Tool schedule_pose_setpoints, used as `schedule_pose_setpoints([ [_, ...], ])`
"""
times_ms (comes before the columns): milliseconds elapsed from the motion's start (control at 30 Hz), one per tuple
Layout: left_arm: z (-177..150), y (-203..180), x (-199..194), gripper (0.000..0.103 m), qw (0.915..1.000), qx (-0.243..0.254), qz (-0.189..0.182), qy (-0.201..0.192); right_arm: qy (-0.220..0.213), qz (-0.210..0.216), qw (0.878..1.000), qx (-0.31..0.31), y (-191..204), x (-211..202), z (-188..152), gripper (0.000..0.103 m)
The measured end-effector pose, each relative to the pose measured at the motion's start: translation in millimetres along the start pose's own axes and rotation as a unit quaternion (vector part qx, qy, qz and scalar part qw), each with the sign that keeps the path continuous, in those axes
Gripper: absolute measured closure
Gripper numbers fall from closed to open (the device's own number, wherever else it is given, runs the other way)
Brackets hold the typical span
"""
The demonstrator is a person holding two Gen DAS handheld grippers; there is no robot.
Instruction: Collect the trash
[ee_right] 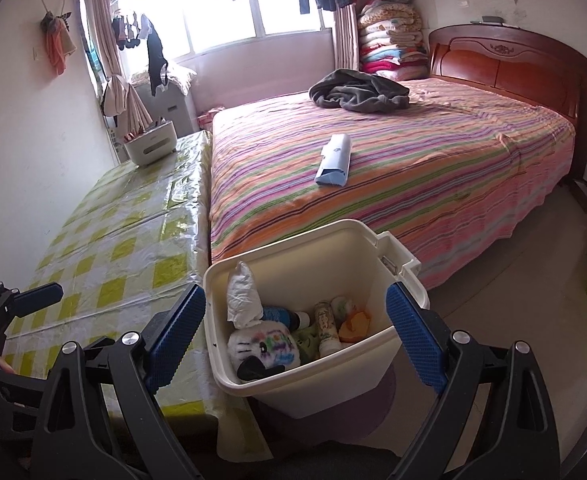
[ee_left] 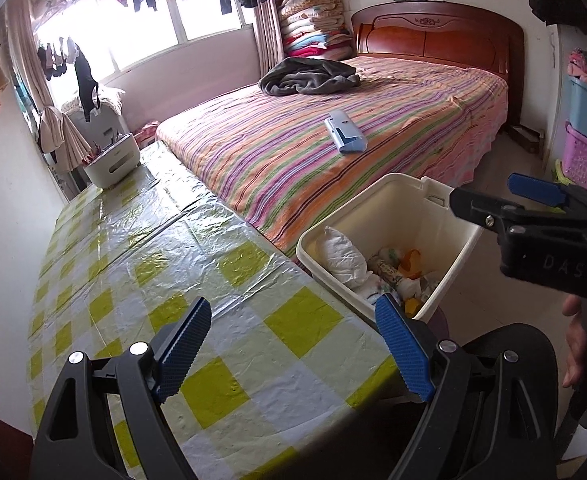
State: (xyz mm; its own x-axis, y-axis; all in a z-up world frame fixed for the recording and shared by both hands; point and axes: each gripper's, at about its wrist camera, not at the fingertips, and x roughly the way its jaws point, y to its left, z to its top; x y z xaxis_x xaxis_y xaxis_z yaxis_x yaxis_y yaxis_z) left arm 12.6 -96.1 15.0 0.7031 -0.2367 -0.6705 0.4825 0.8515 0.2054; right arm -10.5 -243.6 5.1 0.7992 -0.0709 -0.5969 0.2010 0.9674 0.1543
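Observation:
A cream trash bin (ee_right: 367,252) (ee_left: 397,200) stands on the floor between the table corner and the bed. Inside lie a crumpled white tissue (ee_right: 243,294) (ee_left: 341,254), a small plush toy (ee_right: 267,348), bottles (ee_right: 325,326) and an orange scrap (ee_right: 355,324). My right gripper (ee_right: 297,332) hangs open just above the bin's near rim, nothing between its fingers. My left gripper (ee_left: 297,344) is open over the table's near corner, holding nothing. The right gripper (ee_left: 533,200) also shows at the right edge of the left wrist view, beside the bin.
A table with a yellow-checked plastic cloth (ee_left: 141,264) (ee_right: 125,232) runs along the wall, a white holder (ee_left: 111,160) (ee_right: 149,146) at its far end. A striped bed (ee_left: 333,140) carries a blue-white box (ee_left: 345,134) (ee_right: 333,160) and a grey blanket (ee_right: 359,90). Crates (ee_left: 585,148) stand right.

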Motion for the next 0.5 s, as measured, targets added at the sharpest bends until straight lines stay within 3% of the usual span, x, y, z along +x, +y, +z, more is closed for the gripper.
schedule_pose_setpoints([
  [267,-4,-6,-9,0.021,0.9997,0.007,-0.006,-0.021,0.002,0.001,1.000,0.005,-4,0,-4,0.013],
  [500,-5,-7,-12,0.021,0.9993,0.014,0.020,-0.028,0.004,0.001,1.000,0.005,-5,-1,-7,0.013],
])
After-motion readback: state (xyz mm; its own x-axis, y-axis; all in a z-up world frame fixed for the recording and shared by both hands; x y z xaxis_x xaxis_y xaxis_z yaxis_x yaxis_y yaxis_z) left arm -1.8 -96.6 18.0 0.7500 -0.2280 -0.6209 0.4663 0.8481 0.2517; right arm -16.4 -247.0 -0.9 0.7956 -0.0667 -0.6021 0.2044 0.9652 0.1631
